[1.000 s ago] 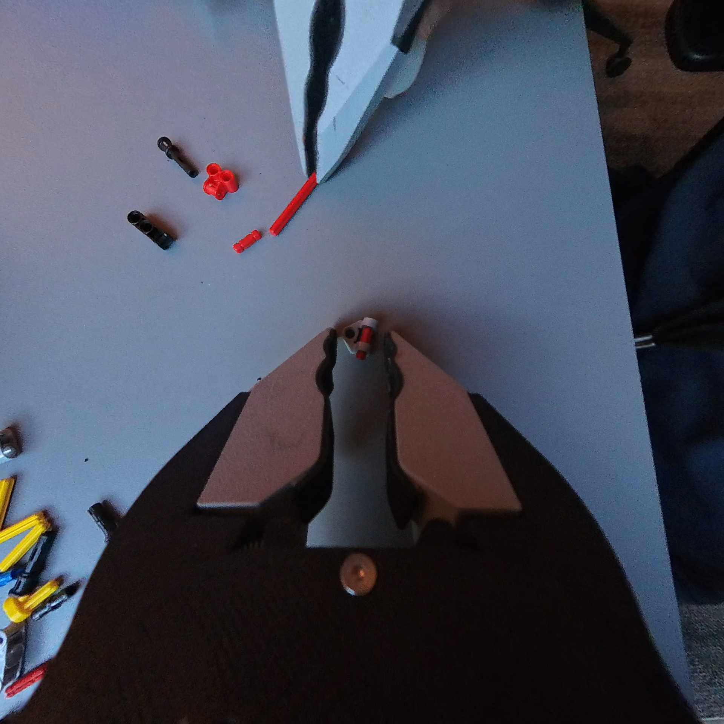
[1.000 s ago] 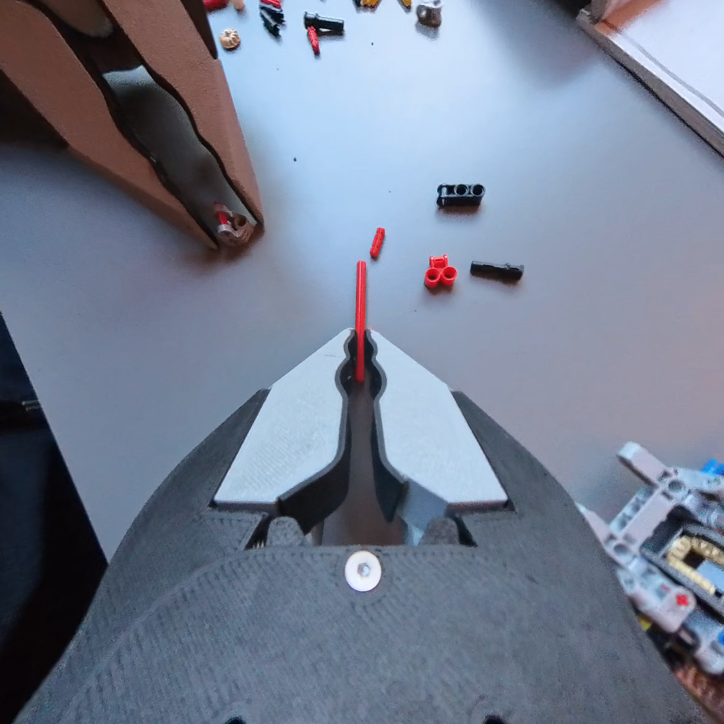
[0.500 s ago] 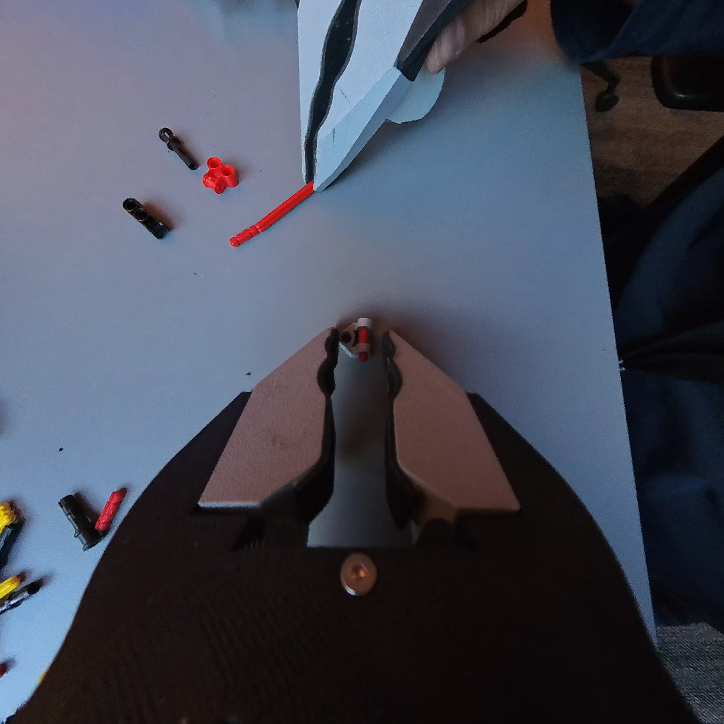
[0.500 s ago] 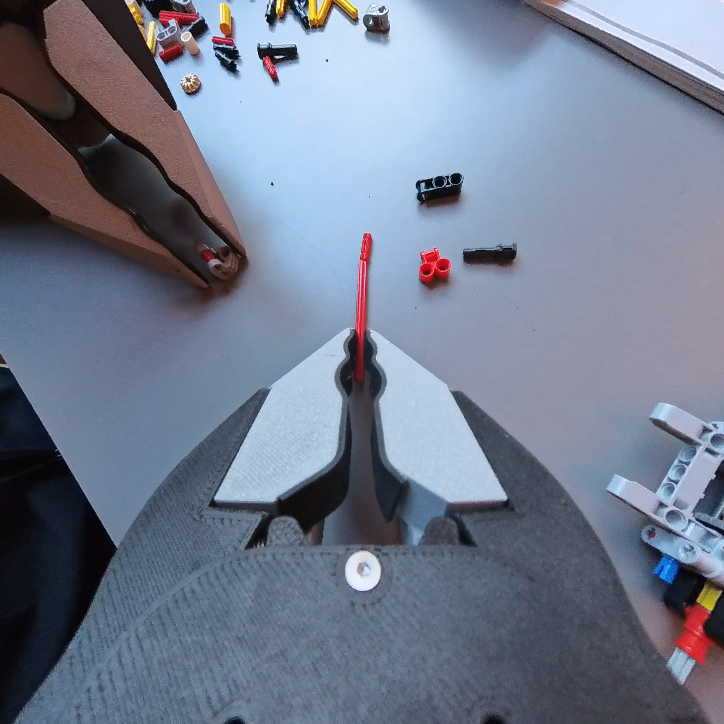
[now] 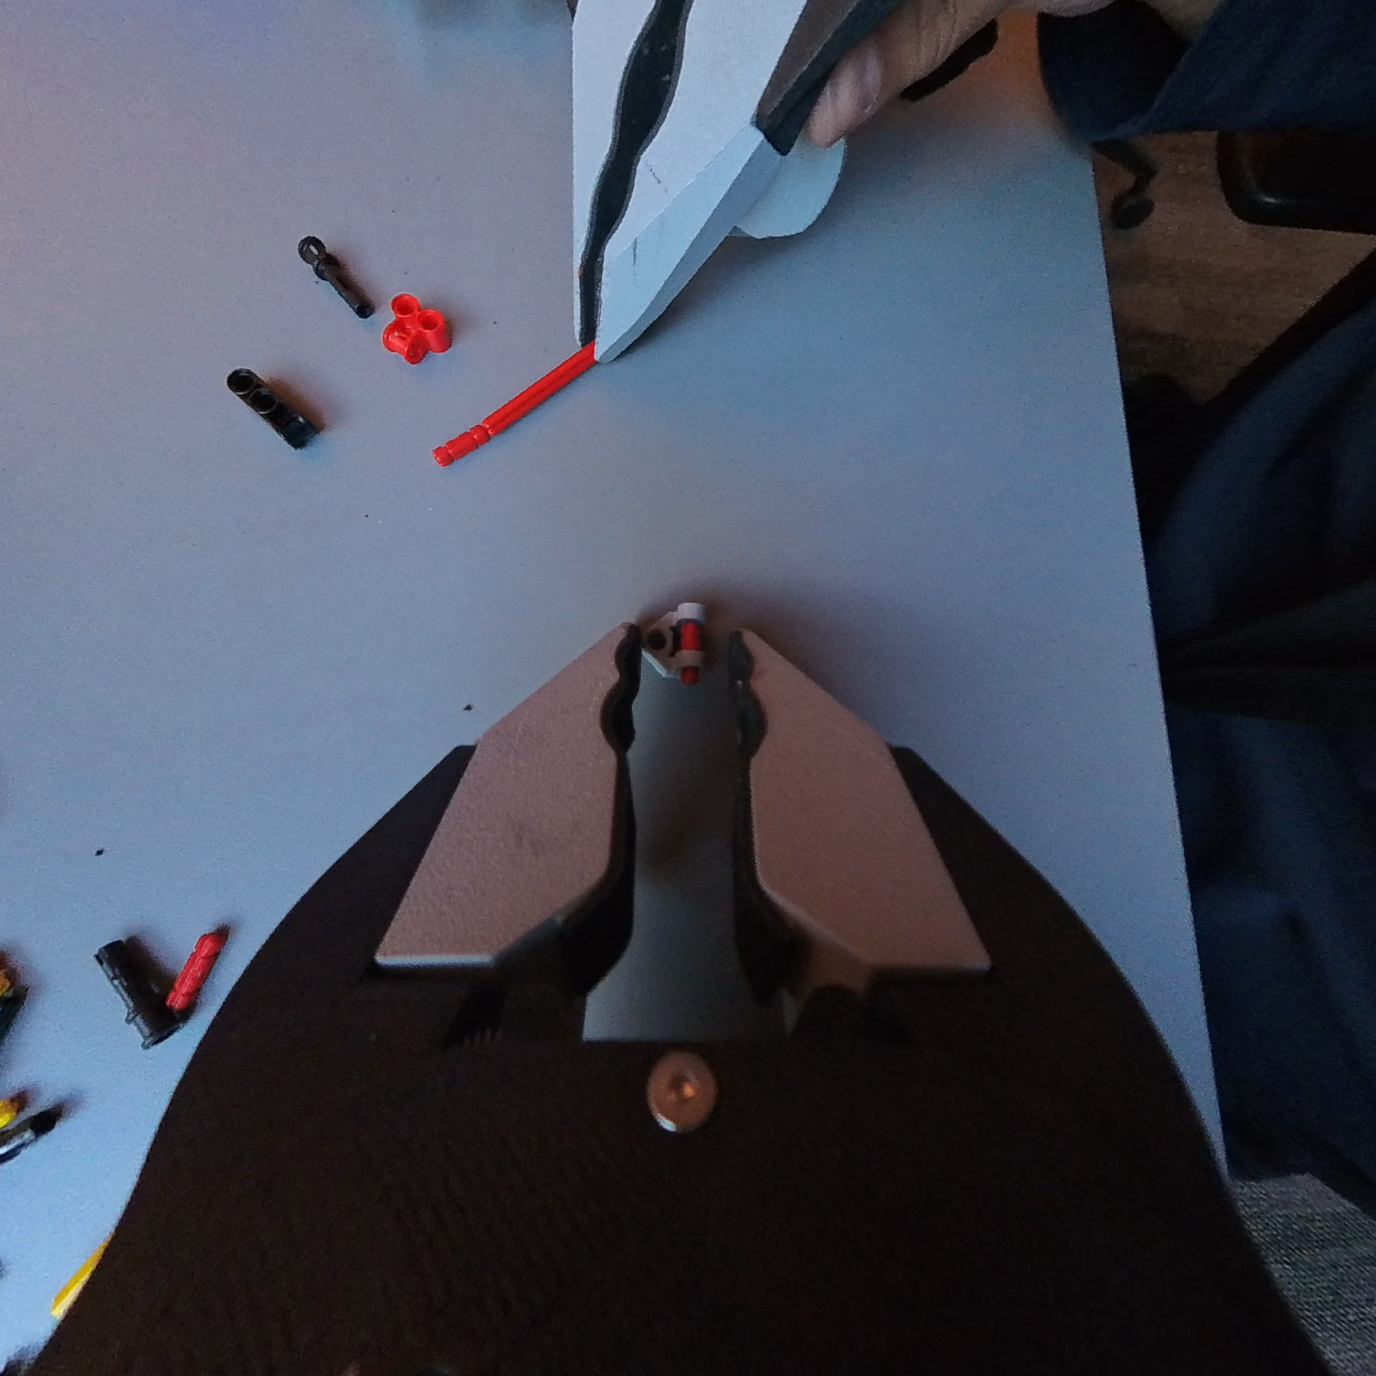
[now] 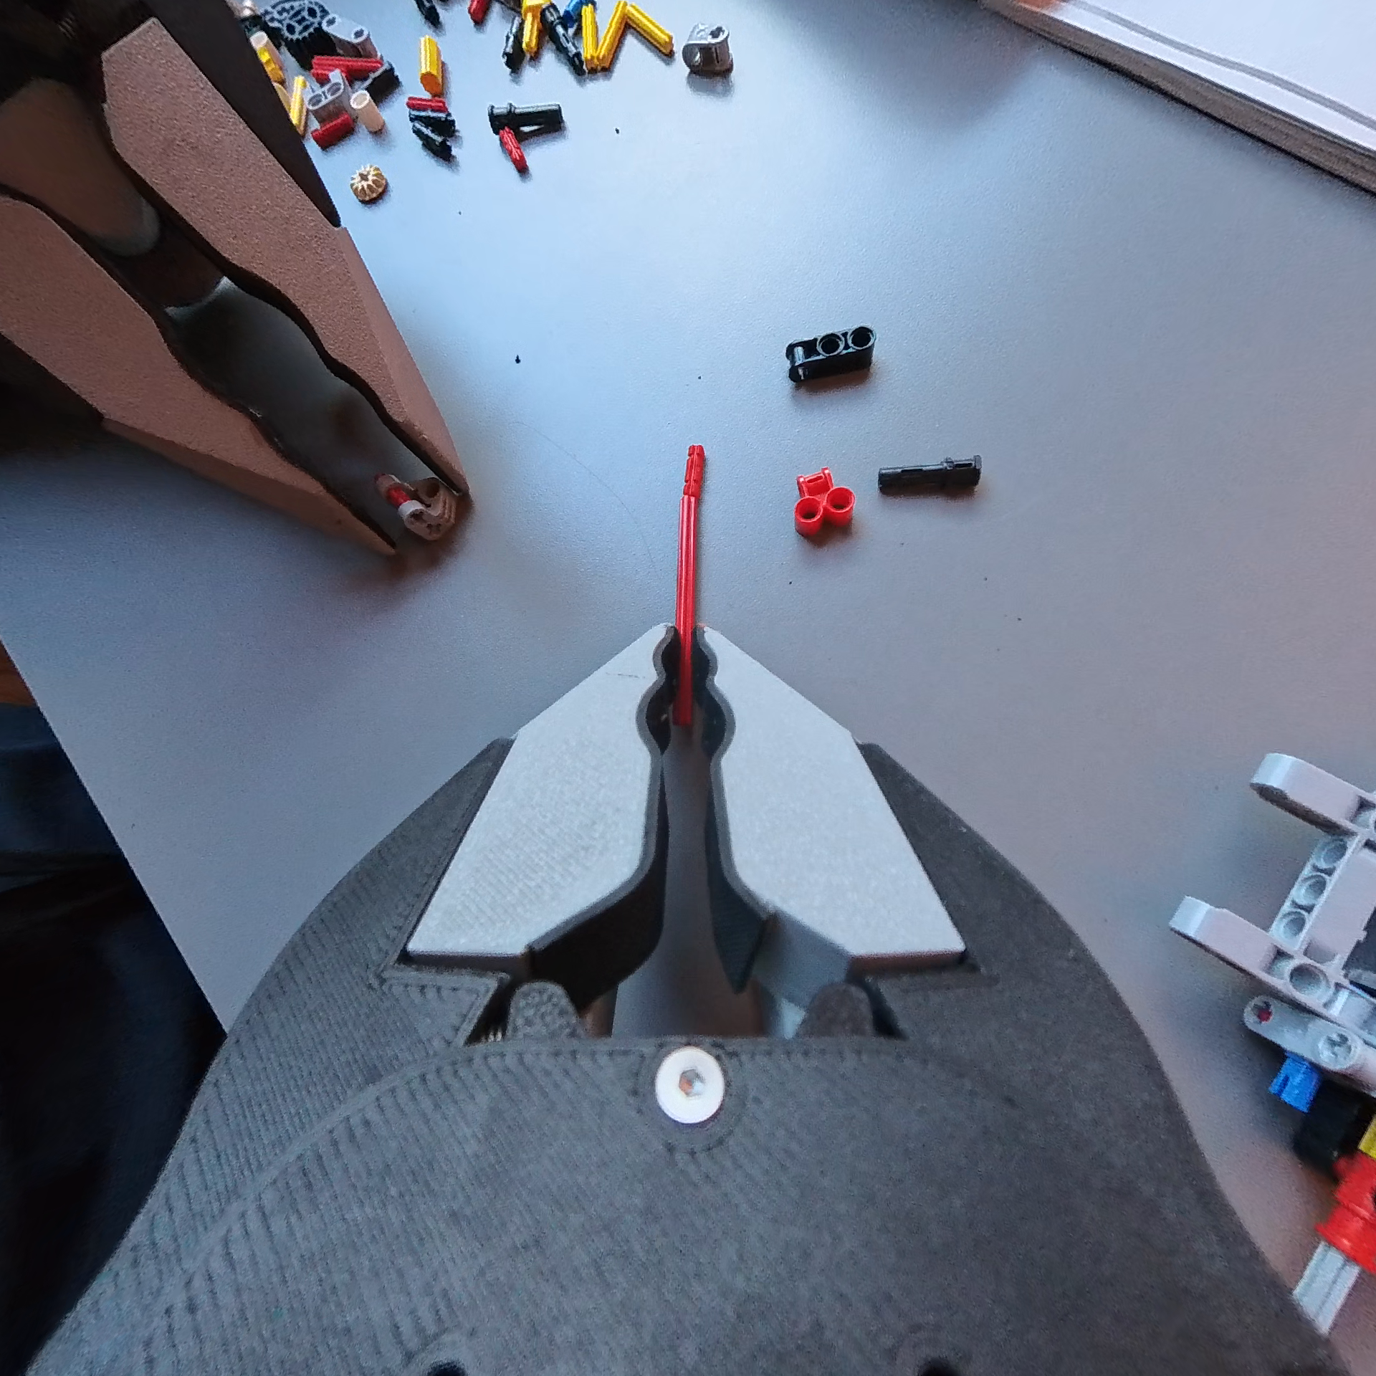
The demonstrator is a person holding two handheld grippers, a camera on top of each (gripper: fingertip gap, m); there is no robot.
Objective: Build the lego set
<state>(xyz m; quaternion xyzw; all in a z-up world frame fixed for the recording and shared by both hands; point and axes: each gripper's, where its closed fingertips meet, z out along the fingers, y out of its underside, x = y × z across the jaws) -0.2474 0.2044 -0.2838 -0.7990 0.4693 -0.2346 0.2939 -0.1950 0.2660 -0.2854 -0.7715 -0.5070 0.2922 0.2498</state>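
I see my right gripper point(image 6: 686, 633) jaws clamped on a thin red rod point(image 6: 686, 551) pointing to 12 o'clock | left gripper point(image 5: 686, 646) jaws narrow, pinching a small grey-and-red piece point(image 5: 683, 642) above the tabletop point(image 5: 819, 484) | red connector point(image 6: 822, 505) at 1 o'clock of the rod

Open grey tabletop point(image 6: 1042, 670) between the claws, with red connector point(image 6: 823, 502) and black pins point(image 6: 929, 476) right of centre.

Grey table point(image 6: 1042, 223) bears loose parts. In the right wrist view:
- A black three-hole beam point(image 6: 830, 354) lies at 1 o'clock.
- A red connector point(image 6: 823, 502) lies nearer, with a black pin point(image 6: 929, 474) at its 3 o'clock, apart.
- Scattered yellow, red and black pieces point(image 6: 476, 82) lie at 11 o'clock.
- A grey frame assembly point(image 6: 1310, 931) sits at 4 o'clock.
- White stacked sheets point(image 6: 1228, 82) lie at far 1 o'clock.
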